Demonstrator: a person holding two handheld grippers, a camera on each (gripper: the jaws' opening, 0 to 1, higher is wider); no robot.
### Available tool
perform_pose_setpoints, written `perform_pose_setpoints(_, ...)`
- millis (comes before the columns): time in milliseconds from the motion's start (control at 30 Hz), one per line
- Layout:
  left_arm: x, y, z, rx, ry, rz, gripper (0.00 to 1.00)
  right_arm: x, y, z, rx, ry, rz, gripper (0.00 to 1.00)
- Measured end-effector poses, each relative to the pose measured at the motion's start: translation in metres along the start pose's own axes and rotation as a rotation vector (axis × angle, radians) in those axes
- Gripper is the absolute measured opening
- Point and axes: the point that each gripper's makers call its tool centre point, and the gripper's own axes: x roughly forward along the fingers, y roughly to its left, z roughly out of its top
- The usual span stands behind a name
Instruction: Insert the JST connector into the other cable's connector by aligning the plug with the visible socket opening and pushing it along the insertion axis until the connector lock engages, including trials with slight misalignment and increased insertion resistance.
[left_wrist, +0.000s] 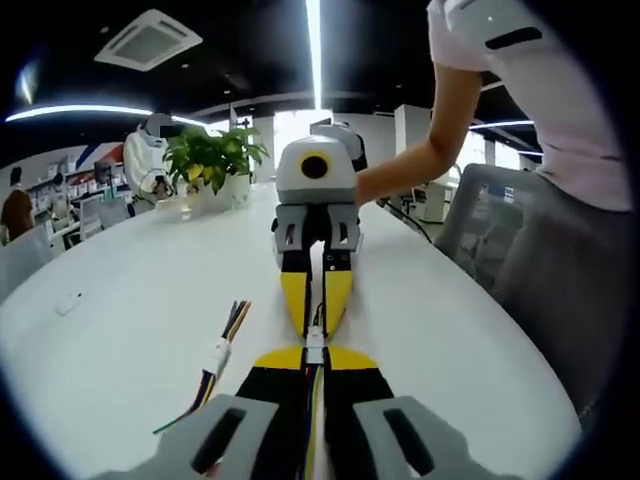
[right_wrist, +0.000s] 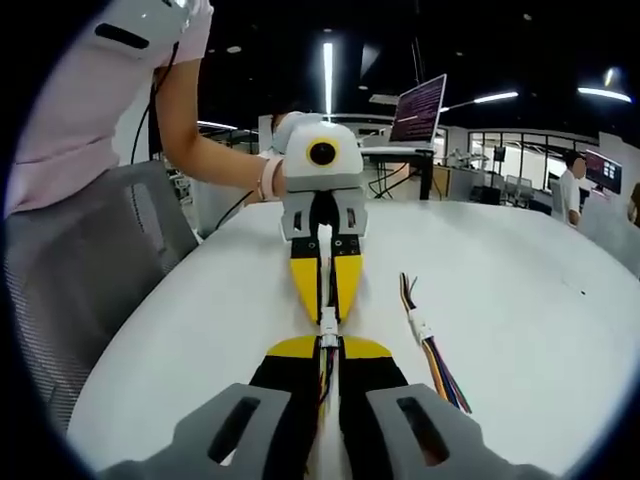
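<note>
Grippers' yellow tapered fingers (left_wrist: 315, 362) clamp white plastic connector (left_wrist: 315, 345) tip-to-tip.

No text, label or number can be read; the lines on the laptop screen (right_wrist: 420, 108) at one o'clock are too small.

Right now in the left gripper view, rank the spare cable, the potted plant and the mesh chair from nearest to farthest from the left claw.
1. Spare cable, lying on the table just left of the left claw.
2. Mesh chair, off to the right past the table edge.
3. Potted plant, at the far left end.
</note>
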Motion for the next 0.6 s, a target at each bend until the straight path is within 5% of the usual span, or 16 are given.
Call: perform_pose_setpoints(600,0.0005,0.0020,0.0042,0.014,-0.008,0.006,0.00,-0.0006,-0.0023,0.0005,0.007,-0.005,0.001,0.02)
